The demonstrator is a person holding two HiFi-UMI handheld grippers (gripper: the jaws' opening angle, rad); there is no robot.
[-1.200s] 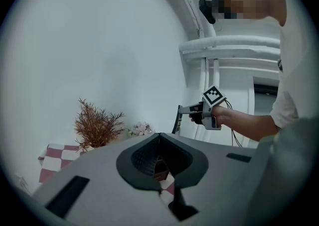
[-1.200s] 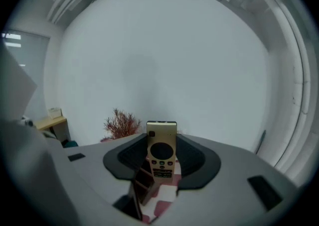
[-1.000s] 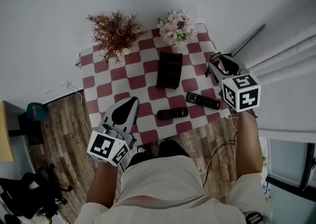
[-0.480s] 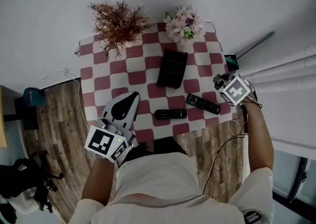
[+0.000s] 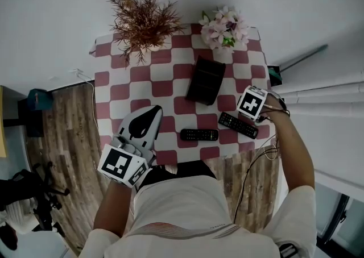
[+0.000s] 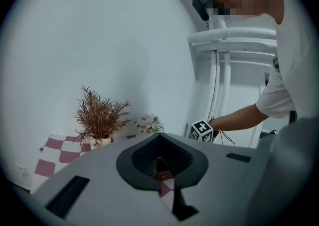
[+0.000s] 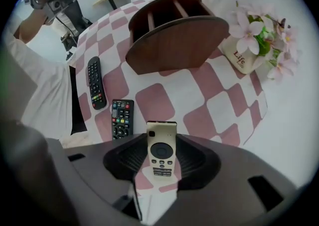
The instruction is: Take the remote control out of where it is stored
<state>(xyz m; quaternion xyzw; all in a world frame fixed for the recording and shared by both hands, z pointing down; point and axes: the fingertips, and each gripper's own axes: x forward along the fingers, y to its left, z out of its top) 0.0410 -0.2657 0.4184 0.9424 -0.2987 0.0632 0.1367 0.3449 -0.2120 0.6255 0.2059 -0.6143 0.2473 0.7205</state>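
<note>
A small cream remote stands upright between the jaws of my right gripper, which is shut on it and points down over the checkered table. In the head view that gripper hangs at the table's right edge, and its marker cube hides the remote. The dark wooden holder lies on its side beyond it. Two black remotes lie on the cloth. My left gripper hovers at the table's front left, shut with nothing in it.
A dried plant and a pot of pink flowers stand at the table's back edge. The black remotes lie near the front edge. White pipes run along the wall on the right. Wood floor lies to the left.
My right gripper has dropped from high above the table's right side to just over the cloth and turned to point down. The left gripper has sunk slightly.
</note>
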